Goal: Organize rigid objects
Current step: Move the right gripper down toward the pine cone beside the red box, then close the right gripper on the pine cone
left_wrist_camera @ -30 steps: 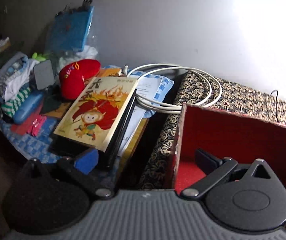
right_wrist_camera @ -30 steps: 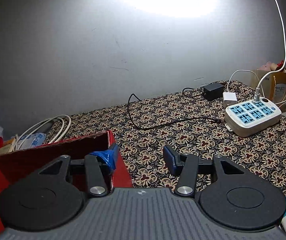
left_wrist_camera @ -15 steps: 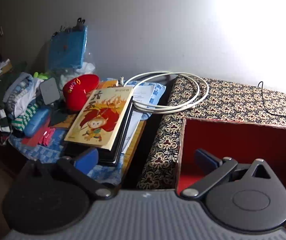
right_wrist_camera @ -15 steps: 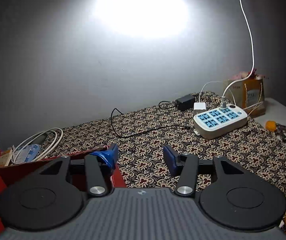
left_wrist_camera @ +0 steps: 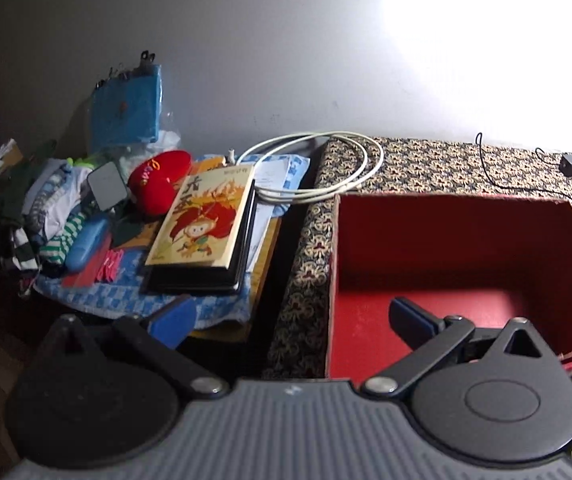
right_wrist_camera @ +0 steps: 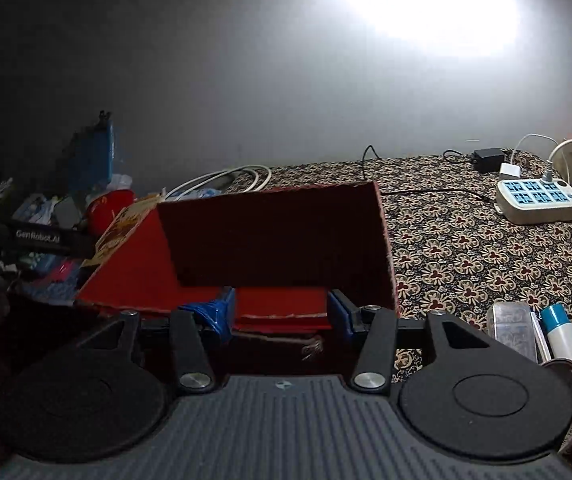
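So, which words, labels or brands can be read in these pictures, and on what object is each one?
"GenRobot.AI": white print on the left gripper, seen in the right wrist view.
Book: large characters on the monkey cover, too blurred to read surely.
Red pouch: gold lettering, too small to read.
Power strip: no readable marks.
Red box: no text.

You see a dim room lit by one harsh lamp glare on the wall (right_wrist_camera: 425,4), blown out to pure white at the upper right in both views. Light fades to near black toward the left edges. The red box (left_wrist_camera: 445,240) interior sits partly shadowed. Fisheye bending curves the edges, and detail is soft throughout.
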`<state>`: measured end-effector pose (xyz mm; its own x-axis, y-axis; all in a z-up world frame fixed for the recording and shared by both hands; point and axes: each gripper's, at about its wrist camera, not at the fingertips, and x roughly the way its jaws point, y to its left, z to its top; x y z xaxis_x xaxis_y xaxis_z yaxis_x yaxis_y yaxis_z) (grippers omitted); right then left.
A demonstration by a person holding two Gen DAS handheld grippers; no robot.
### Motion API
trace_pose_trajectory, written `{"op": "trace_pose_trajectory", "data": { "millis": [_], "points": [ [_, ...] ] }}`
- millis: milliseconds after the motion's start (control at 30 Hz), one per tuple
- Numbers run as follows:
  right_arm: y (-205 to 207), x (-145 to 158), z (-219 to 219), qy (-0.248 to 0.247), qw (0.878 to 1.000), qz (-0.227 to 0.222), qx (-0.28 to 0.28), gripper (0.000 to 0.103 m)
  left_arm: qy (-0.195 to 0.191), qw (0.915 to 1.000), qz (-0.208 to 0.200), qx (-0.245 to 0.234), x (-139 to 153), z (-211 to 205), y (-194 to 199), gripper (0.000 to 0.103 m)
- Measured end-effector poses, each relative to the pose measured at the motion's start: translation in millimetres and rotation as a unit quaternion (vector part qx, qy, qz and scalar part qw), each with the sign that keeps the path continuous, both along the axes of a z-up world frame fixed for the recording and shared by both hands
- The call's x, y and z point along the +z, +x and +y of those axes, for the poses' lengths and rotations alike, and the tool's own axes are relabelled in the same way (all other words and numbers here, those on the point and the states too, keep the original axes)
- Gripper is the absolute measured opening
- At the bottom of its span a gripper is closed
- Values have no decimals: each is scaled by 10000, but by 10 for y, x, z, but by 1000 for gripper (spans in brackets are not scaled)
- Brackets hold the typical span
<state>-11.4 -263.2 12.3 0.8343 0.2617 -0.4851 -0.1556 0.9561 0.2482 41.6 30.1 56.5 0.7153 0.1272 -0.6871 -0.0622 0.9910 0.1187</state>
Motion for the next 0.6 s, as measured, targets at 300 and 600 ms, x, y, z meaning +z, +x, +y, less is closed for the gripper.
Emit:
{"op": "trace_pose_trajectory", "data": {
  "millis": [300, 600],
  "points": [
    [-155, -280, 33, -64, 9974, 684, 211, 34, -33, 9996, 158, -212, -48, 42, -361, 102],
    [-279, -576, -106, 199, 9885, 1487, 198, 32, -638, 9830, 647, -1597, -418, -18, -789, 102]
  ]
}}
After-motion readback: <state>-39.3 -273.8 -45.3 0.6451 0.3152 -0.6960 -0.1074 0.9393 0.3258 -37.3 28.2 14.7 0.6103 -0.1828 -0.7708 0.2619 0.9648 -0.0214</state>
